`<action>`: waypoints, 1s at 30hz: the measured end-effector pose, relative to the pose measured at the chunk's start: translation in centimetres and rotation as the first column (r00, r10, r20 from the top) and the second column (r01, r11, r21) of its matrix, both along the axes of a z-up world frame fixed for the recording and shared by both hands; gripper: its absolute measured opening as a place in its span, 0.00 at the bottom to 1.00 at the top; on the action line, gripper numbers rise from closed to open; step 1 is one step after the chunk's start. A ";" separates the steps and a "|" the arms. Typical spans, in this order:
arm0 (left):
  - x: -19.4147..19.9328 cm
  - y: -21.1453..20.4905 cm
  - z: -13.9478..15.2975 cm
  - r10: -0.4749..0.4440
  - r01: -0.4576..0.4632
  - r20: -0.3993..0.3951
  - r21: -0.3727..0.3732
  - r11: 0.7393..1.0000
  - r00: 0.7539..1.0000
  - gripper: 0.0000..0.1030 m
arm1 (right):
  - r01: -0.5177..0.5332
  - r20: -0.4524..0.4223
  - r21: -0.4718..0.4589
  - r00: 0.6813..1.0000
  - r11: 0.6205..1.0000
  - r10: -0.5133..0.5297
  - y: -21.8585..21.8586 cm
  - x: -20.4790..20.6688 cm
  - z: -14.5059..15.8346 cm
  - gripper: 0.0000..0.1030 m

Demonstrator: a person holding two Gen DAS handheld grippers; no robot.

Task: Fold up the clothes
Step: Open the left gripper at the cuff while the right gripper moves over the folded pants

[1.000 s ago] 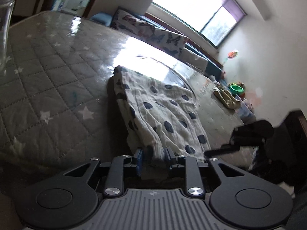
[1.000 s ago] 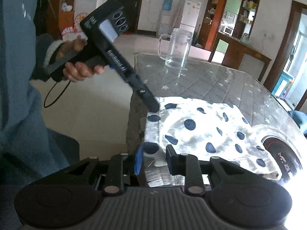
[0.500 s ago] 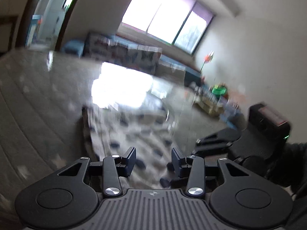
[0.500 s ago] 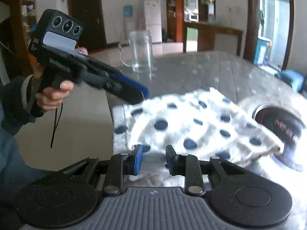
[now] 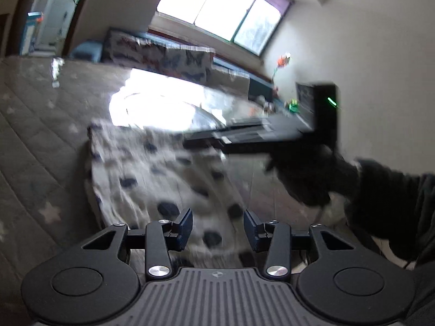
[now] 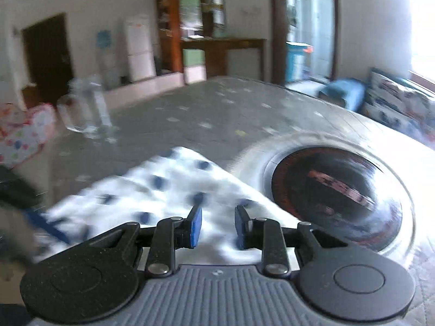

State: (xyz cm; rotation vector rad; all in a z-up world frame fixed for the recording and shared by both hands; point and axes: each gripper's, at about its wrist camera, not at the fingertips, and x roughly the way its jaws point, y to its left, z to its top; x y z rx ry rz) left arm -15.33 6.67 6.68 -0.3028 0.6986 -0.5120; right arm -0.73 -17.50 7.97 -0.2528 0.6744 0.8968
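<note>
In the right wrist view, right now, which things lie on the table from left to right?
Glass pitcher → polka-dot cloth → round dark disc under the glossy cover.

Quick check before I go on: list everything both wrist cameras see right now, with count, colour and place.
white cloth with dark blue dots: one, lying folded on the table, in front of both grippers.
grey quilted table cover with pale stars: one, under the cloth.
clear glass jug: one, on the far table edge.
round dark red and black disc: one, under the glossy table top, right of the cloth.
butterfly-print sofa: one, under the window.
white fridge: one, by the back wall.
left gripper: black, open, above the cloth.
right gripper: black with blue pads, open, above the cloth.
</note>
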 end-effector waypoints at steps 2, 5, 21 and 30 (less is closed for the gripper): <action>0.0 -0.3 -0.9 -0.008 0.008 -0.024 0.009 1.000 1.000 0.42 | 0.049 -0.015 -0.013 0.999 0.999 -0.049 -0.4 1.3 -1.3 0.25; -0.2 -0.1 -1.2 -0.009 0.009 -0.024 -0.001 1.000 1.000 0.43 | 0.078 -0.032 0.001 0.996 0.997 -0.078 -1.0 2.1 -1.8 0.24; -1.5 0.0 -0.8 0.009 -0.009 -0.019 -0.016 1.000 1.000 0.44 | -0.162 0.004 -0.069 0.987 0.984 0.163 10.5 2.3 -1.3 0.25; -5.1 2.3 0.7 0.095 -0.096 0.033 0.026 0.995 0.995 0.49 | -0.019 -0.048 -0.022 0.999 1.000 0.018 5.3 5.2 -0.1 0.44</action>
